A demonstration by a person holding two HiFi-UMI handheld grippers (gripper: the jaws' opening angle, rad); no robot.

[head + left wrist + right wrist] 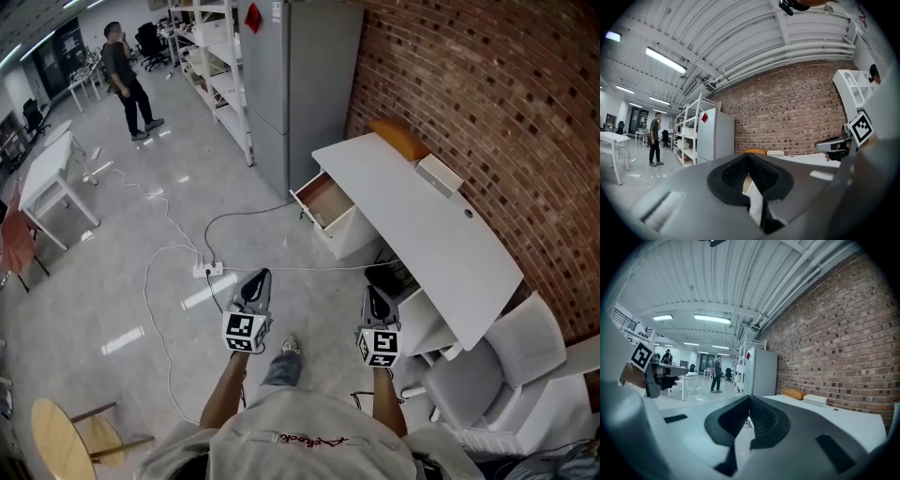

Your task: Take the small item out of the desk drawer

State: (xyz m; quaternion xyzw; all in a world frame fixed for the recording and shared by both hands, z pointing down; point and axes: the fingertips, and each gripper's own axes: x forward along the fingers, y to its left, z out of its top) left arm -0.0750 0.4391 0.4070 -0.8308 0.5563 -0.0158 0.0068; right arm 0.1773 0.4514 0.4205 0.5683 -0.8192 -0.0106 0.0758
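Observation:
The white desk (441, 234) runs along the brick wall. Its drawer (323, 202) stands pulled out at the desk's far end, showing a brownish inside. I cannot make out a small item in it from here. My left gripper (261, 275) and right gripper (372, 292) hang side by side over the floor, well short of the drawer, both pointing toward it. In the left gripper view the left gripper (749, 157) has its jaws together with nothing between them. The right gripper (750, 399) is likewise shut and empty, with the desk top (834, 420) to its right.
An orange cushion (400, 137) and a white box (439, 173) lie on the desk. A grey cabinet (300, 84) stands beyond the drawer. A power strip (208, 270) with cables lies on the floor. A white chair (497, 366) sits at my right, and a person (127, 80) stands far off.

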